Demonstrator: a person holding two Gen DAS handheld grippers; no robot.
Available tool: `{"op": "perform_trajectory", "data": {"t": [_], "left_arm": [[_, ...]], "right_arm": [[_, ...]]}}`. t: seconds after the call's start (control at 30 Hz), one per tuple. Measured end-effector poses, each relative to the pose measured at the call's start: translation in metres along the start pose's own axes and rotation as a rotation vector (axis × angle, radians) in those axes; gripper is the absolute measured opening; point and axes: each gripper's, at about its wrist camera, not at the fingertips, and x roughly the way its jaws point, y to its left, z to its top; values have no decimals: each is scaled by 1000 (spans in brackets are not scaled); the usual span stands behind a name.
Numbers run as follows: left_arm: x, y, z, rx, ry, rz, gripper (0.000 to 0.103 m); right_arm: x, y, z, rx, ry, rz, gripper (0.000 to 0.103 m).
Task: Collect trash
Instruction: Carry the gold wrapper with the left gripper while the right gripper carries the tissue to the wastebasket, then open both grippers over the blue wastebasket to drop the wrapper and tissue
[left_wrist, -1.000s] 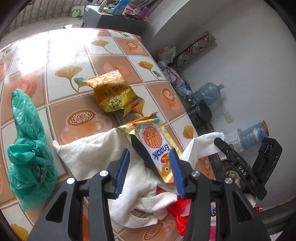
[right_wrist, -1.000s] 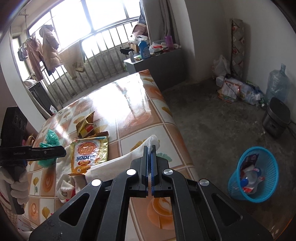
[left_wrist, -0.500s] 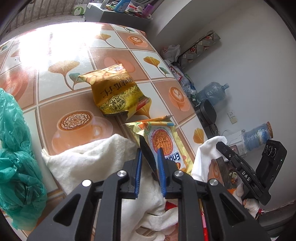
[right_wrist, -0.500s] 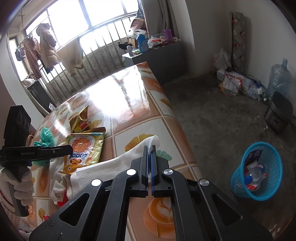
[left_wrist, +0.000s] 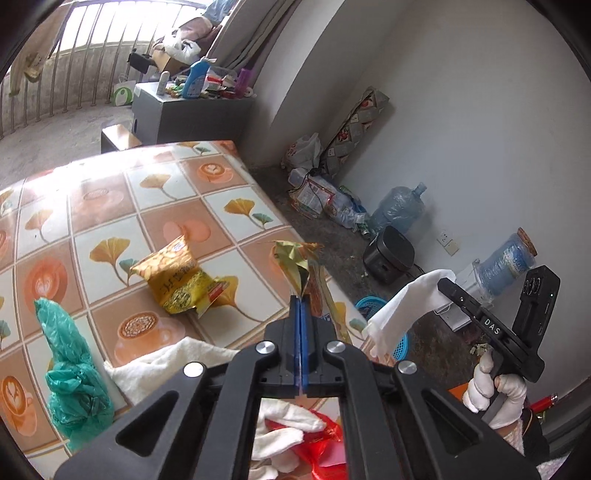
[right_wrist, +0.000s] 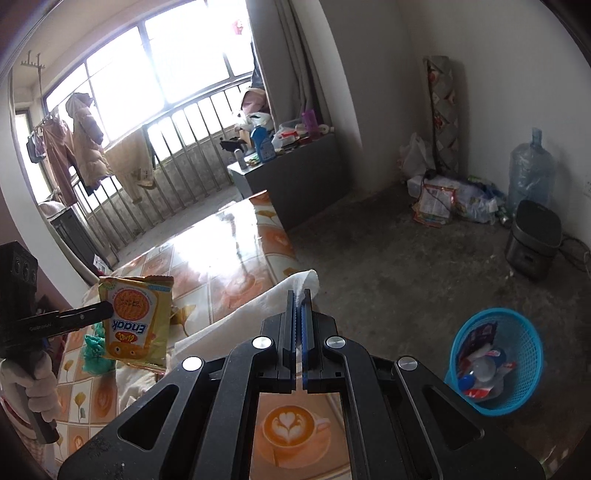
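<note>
Both pairs of fingers are pressed together on something. The left gripper (left_wrist: 300, 301) pinches the top edge of the Enaak snack packet (right_wrist: 135, 321), which hangs clear of the table (left_wrist: 155, 192); the right gripper (right_wrist: 300, 295) is clamped on a corner of the white cloth (right_wrist: 258, 306), lifting it while the rest trails back onto the tabletop.

From the left wrist view the packet is seen edge-on, only its crumpled gold top showing above the blue pads; the right wrist view shows its printed face in full, dangling from the black fingertips at the left. The left view alone shows a second yellow wrapper (left_wrist: 177, 278) lying flat on the table beyond the cloth, a green plastic bag (left_wrist: 70, 373) bunched near the left edge, and red plastic (left_wrist: 317, 439) under the gripper body. The right view shows the blue basket (right_wrist: 496, 363) whole, on the floor to the right of the table, holding bottles and wrappers; in the left view only a sliver of it shows behind the lifted cloth.

Gloved hands (left_wrist: 495, 391) grip each handle. The gripper bodies hide the near table edge. Bare concrete floor lies open between table and basket.
</note>
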Motion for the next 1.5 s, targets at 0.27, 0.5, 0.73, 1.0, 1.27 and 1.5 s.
{"op": "perform_trajectory", "data": {"t": [0.27,0.5,0.73,1.0,1.27,1.5], "left_arm": [[64,-95,44,202,39,-119,0],[186,-178,38,335,232,-168,0],[302,-252,14,459,354,-145,0],[400,-300,-30,503,488,-147,0],[464,-309,-66,449,677,-178,33],[454,-310,-59,381,648,-257,35]], "right_arm": [[-42,-83,12,94,-108,-253,0],[-24,-153,-13,211,-40,-454,0],[8,-227,-48,365,91,-664,1],[42,-286,-87,545,181,-705,1],[56,-309,-102,680,208,-657,9],[52,-310,-100,730,157,-546,12]]}}
